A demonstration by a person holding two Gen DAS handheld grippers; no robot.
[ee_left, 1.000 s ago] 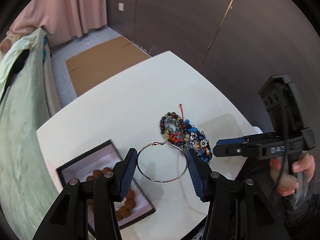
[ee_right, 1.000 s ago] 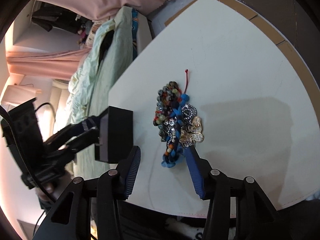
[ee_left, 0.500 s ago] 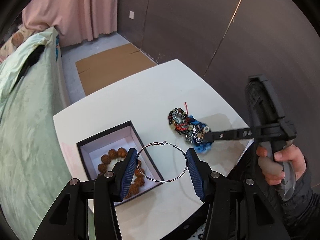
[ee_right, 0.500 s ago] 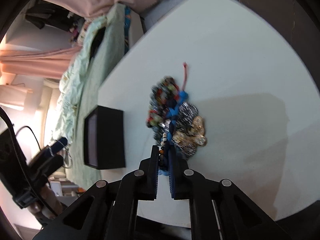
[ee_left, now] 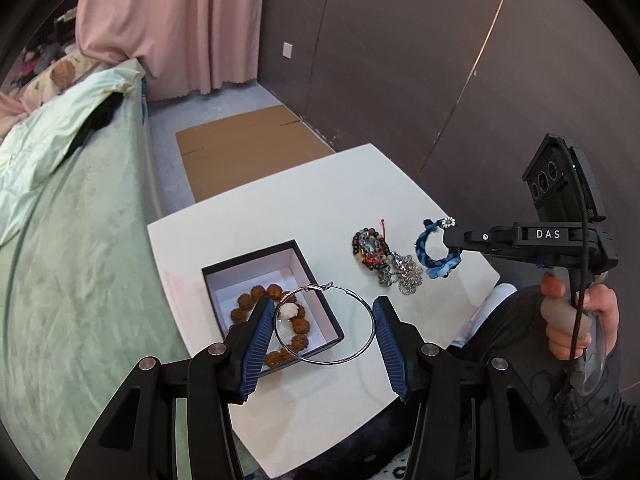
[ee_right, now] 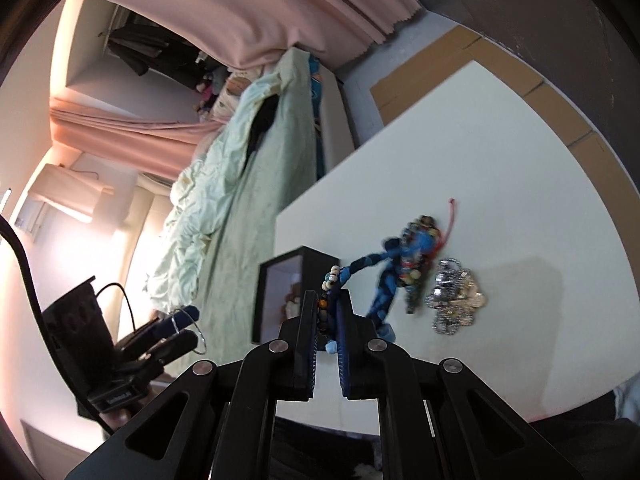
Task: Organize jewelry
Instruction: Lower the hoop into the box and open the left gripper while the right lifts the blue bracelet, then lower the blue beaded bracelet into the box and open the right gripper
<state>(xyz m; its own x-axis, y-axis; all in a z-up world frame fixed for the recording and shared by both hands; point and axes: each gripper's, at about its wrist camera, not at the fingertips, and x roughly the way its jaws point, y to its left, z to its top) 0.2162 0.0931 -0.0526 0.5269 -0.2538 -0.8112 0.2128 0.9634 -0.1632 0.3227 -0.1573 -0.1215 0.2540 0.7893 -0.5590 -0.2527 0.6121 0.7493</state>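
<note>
Two tools hold jewelry above a white tabletop [ee_left: 320, 200].

A green bed [ee_left: 80, 240] lies along the left. Next, an open black box [ee_left: 316, 292] holds a brown bead bracelet [ee_left: 276, 292]. Over it, the left tool [ee_left: 324, 330] grips a big silver hoop [ee_left: 325, 324] between its blue pads. A heap of jewelry [ee_left: 386, 258] lies further right. The right tool [ee_right: 327, 312] is clamped on a blue braided bracelet [ee_left: 438, 252], lifted off the heap.
</note>
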